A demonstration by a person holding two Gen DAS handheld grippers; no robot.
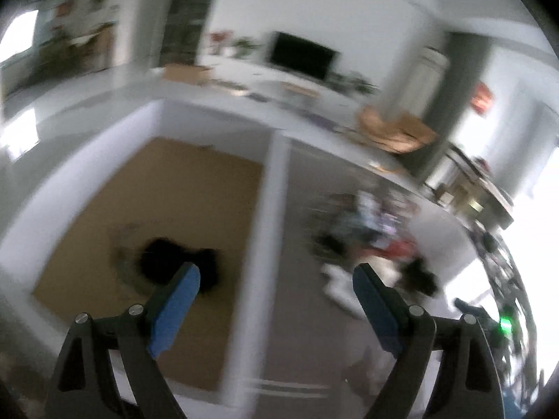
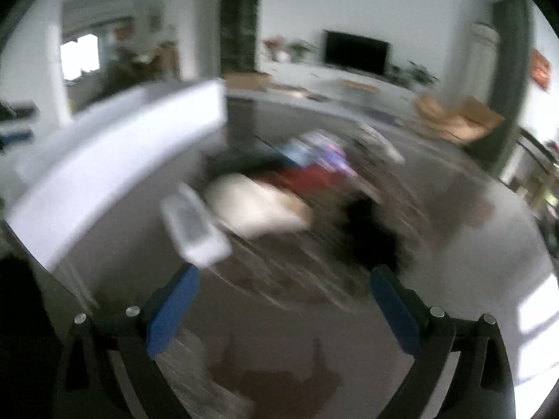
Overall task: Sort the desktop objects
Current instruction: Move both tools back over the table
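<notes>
Blue-padded left gripper (image 1: 276, 272) apparently empty.

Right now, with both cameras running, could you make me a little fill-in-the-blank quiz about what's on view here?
1. Both the left hand-held gripper and the right hand-held gripper have jaws that stand ____.
2. The finger pads are coloured ____.
3. The white box has a ____ floor, with a black object lying on it.
4. The television screen is ____.

Missing words: open; blue; brown; dark
</notes>
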